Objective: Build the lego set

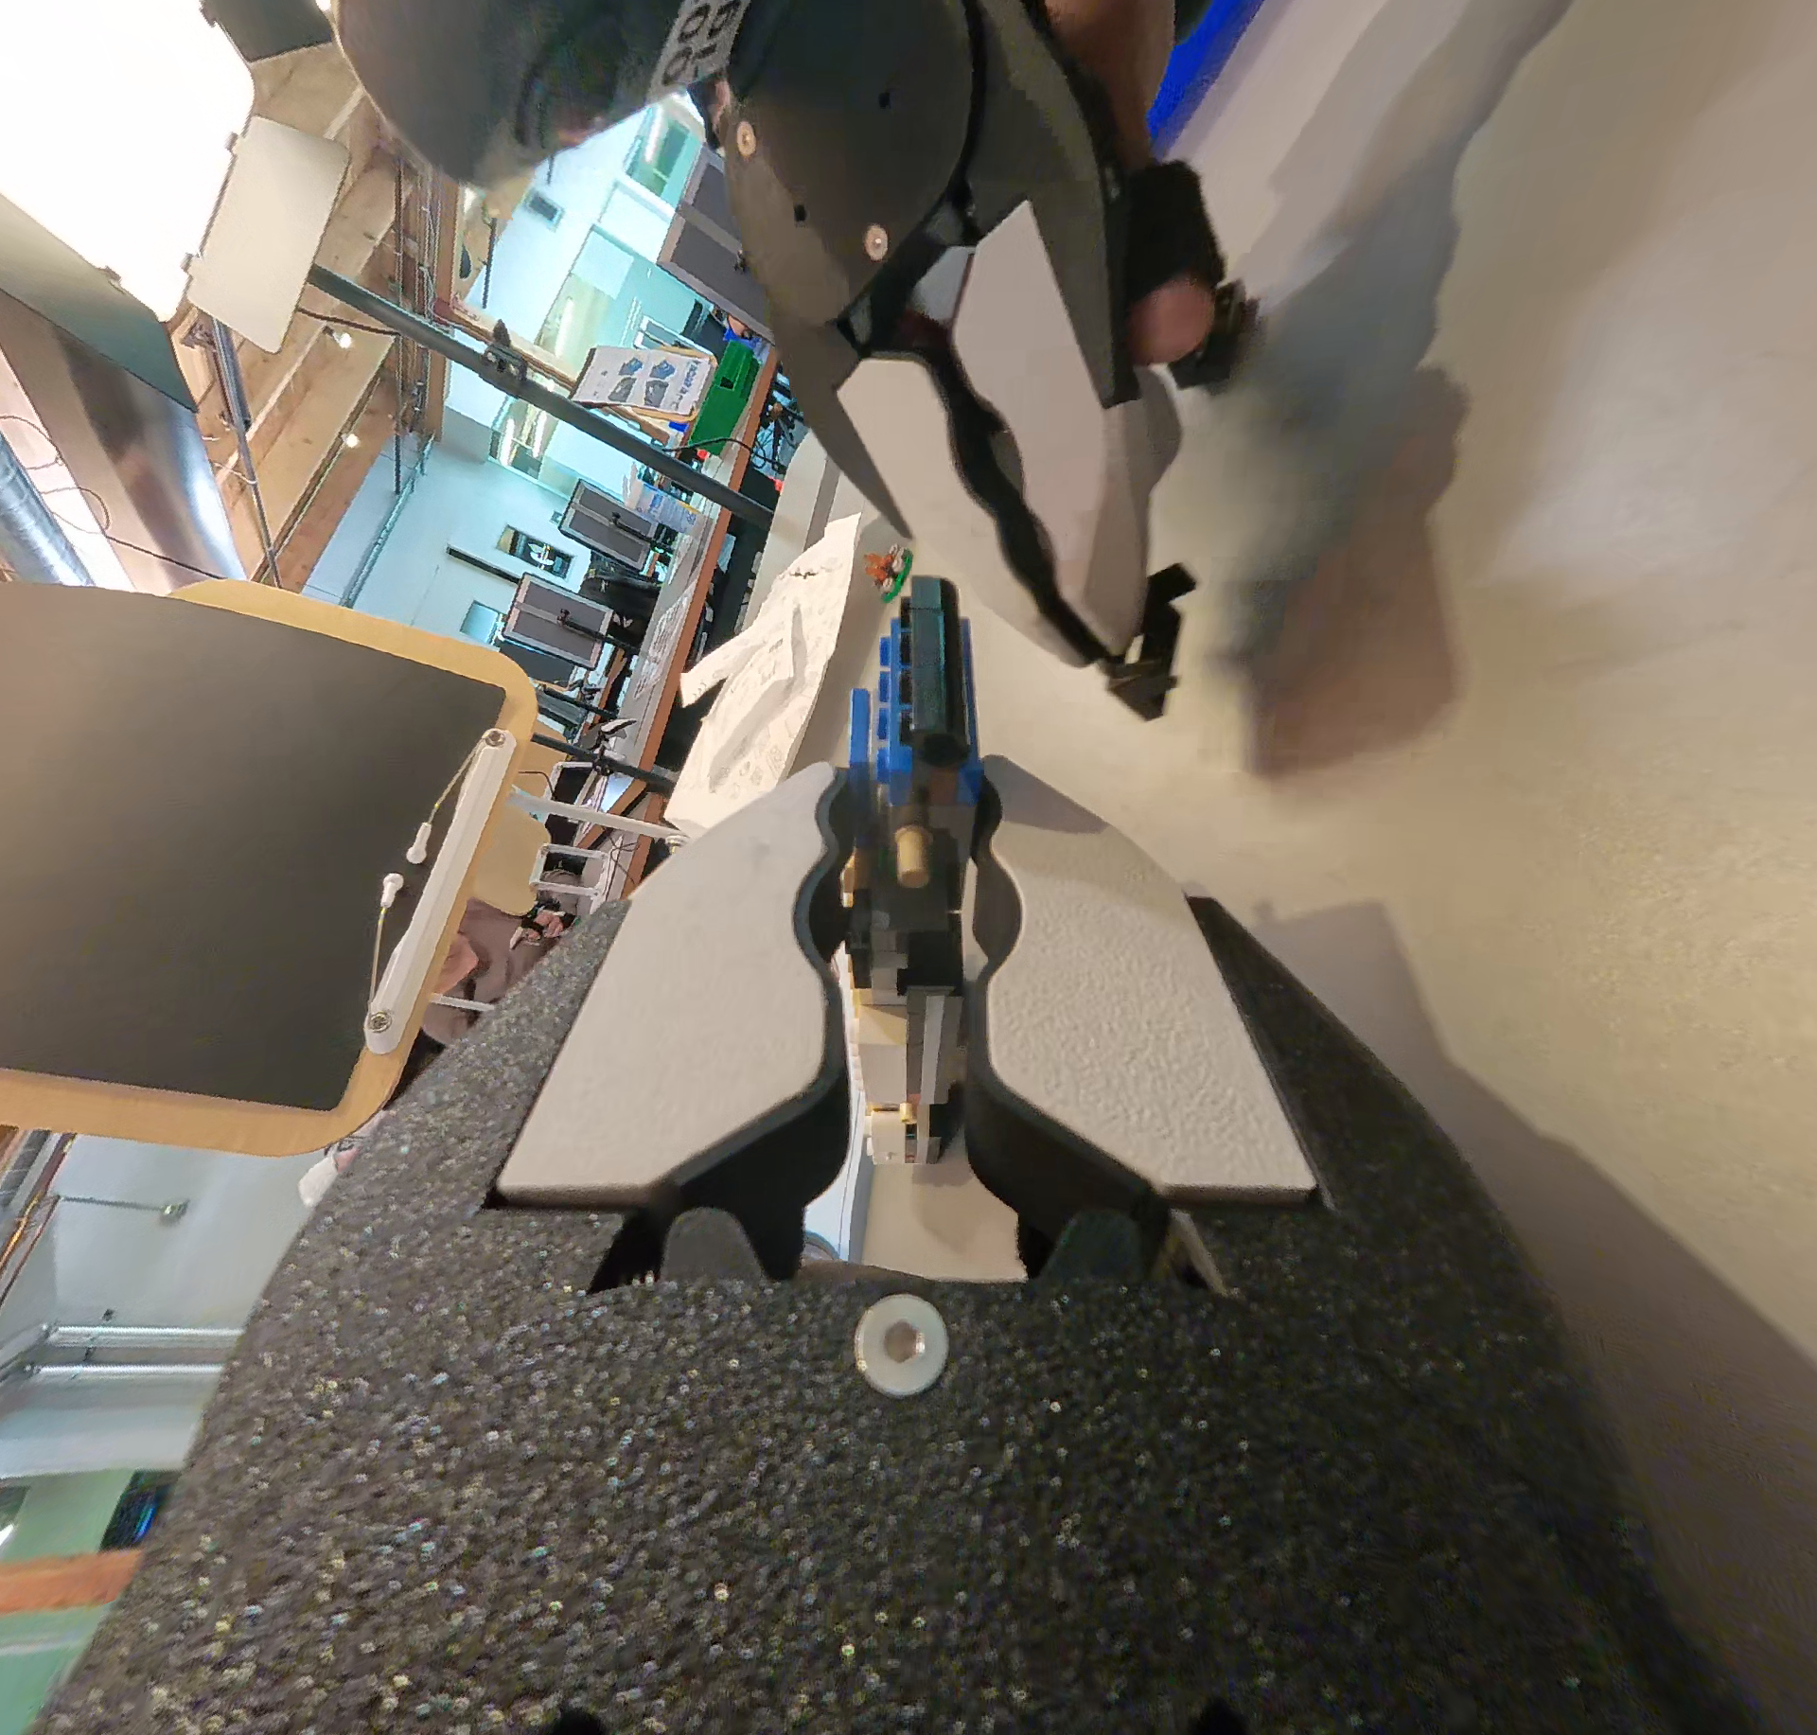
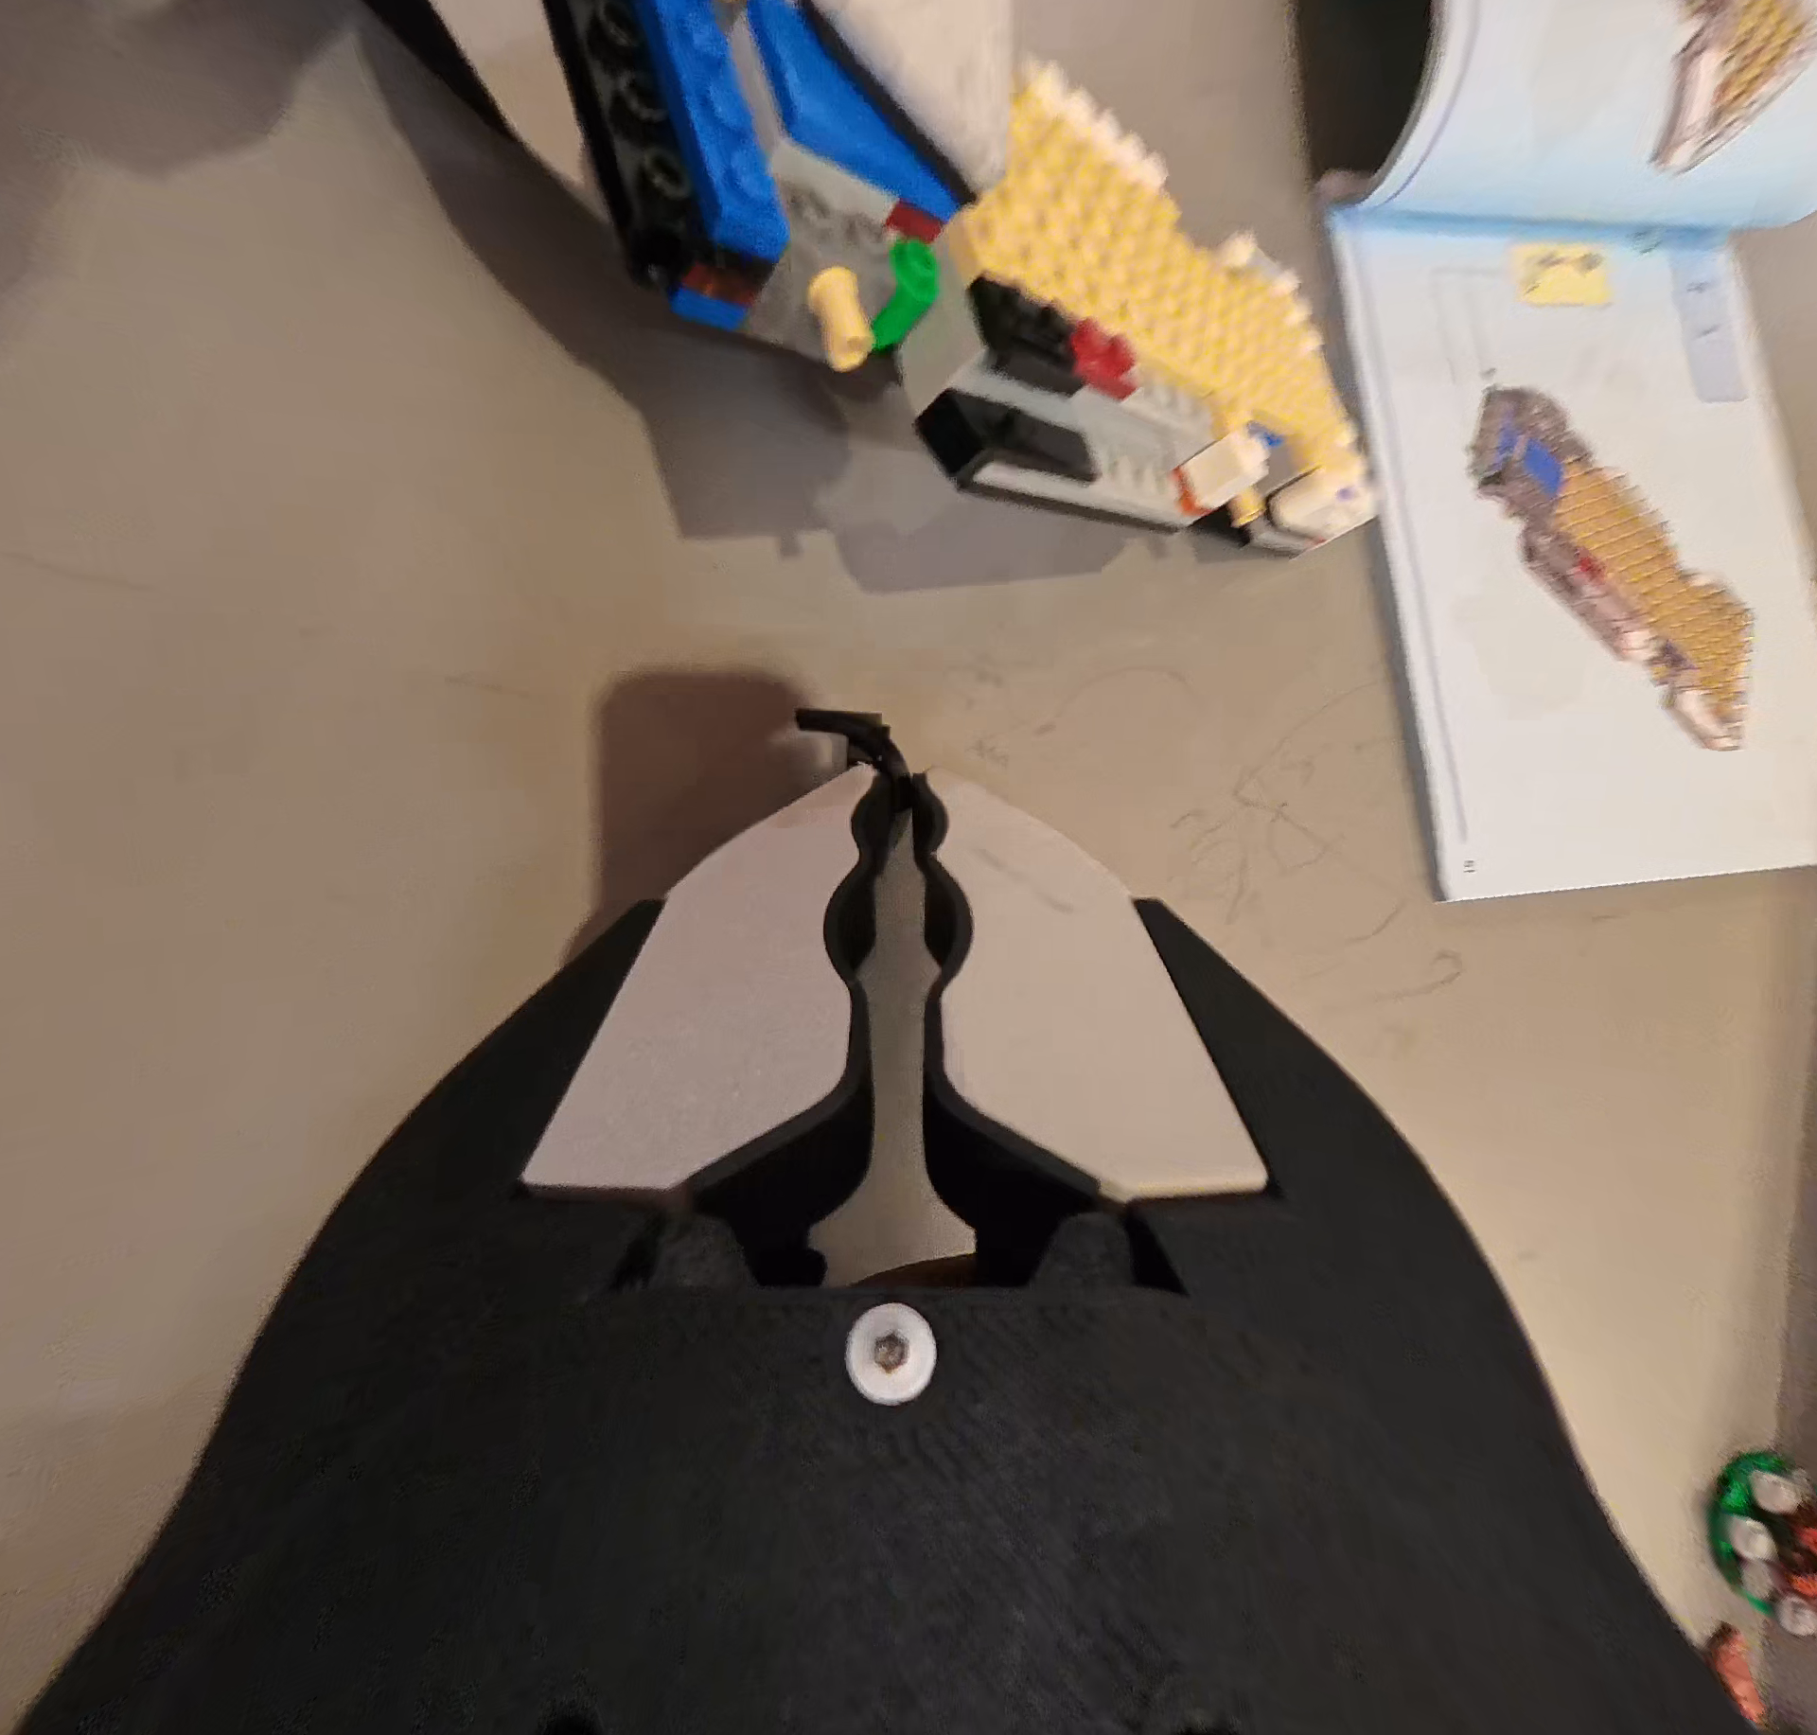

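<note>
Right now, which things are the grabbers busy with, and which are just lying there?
In the grabbers:
left gripper clamps the brick model;
right gripper pinches a small black piece.

Lying about:
instruction booklet;
green round piece.

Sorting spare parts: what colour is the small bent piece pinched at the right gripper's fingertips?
Black; the small bent piece shows best in the right wrist view.

Bright overhead light, hard shadows, blur, fisheye distortion.

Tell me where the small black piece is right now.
The small black piece is pinched at the tips of the right gripper, just above the table, below the brick model.
</note>
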A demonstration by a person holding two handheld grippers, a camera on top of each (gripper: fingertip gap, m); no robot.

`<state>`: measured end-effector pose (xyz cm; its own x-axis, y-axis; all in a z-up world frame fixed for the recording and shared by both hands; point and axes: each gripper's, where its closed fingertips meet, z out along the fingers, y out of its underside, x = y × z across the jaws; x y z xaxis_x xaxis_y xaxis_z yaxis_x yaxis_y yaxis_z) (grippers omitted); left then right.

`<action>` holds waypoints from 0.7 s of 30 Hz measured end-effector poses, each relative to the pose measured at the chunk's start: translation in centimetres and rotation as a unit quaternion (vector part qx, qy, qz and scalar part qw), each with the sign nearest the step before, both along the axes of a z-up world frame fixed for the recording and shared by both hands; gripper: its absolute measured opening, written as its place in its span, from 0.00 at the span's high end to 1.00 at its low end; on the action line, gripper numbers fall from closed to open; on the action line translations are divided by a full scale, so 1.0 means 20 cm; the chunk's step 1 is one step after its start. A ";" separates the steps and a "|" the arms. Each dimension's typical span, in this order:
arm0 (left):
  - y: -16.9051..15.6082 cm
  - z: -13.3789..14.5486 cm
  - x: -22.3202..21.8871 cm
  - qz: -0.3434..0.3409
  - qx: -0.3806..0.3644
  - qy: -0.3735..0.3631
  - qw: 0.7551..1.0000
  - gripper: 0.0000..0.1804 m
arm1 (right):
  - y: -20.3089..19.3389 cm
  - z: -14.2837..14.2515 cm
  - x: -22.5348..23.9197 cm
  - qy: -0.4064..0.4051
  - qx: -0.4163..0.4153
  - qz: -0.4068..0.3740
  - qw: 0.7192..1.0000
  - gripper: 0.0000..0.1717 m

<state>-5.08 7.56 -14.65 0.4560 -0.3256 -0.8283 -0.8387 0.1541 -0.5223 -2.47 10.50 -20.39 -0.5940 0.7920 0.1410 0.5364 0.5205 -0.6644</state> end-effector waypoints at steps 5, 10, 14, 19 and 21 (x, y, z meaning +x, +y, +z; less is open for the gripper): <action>-0.01 0.03 0.02 -0.016 0.005 -0.023 1.000 0.88 | 0.00 0.27 -0.08 0.162 -0.030 0.007 0.986 0.98; -0.03 0.05 0.05 -0.035 0.011 -0.036 0.999 0.88 | -0.06 0.54 -0.08 0.315 -0.106 0.035 0.942 0.98; -0.04 0.09 0.08 -0.053 0.014 -0.078 0.995 0.88 | -0.13 0.60 -0.09 0.346 -0.199 0.044 0.916 0.98; -0.07 0.14 0.10 -0.082 0.015 -0.139 0.987 0.88 | -0.15 0.63 -0.08 0.365 -0.245 0.056 0.897 0.98; -0.08 0.16 0.11 -0.096 0.013 -0.164 0.982 0.88 | -0.15 0.64 -0.07 0.371 -0.257 0.062 0.890 0.98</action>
